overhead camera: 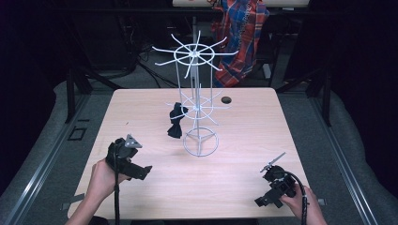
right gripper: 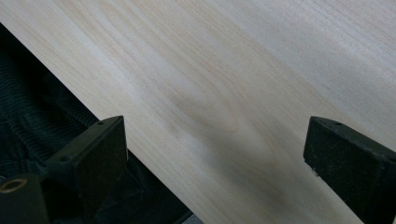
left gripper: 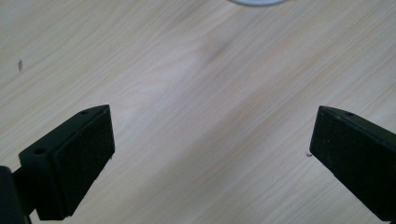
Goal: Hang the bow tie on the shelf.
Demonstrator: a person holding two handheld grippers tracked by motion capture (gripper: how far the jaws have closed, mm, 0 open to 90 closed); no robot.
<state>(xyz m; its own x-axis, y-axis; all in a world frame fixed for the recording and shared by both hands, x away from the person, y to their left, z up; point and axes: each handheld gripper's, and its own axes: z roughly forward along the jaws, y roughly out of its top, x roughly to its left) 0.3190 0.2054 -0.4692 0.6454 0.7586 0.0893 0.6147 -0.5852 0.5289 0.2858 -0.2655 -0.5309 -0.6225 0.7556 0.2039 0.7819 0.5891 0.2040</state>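
Item 1: left gripper (overhead camera: 141, 172), held in a hand at the near left of the table (overhead camera: 244, 187); jaws spread wide over bare wood, pinching nothing.
Item 2: right gripper (overhead camera: 263, 200), held at the near right edge; jaws likewise spread wide and holding nothing, partly overhanging the table edge in the right gripper view.
Item 3: white wire rack (overhead camera: 199, 105), upright, beyond and between the two grippers, nearer the left one; round base, two tiers of spokes.
Item 4: black bow (overhead camera: 176, 120), hanging on a lower-tier spoke on the rack's left side, ahead of the left gripper, well apart from both.
Item 5: plaid cloth (overhead camera: 239, 37), far beyond the table.
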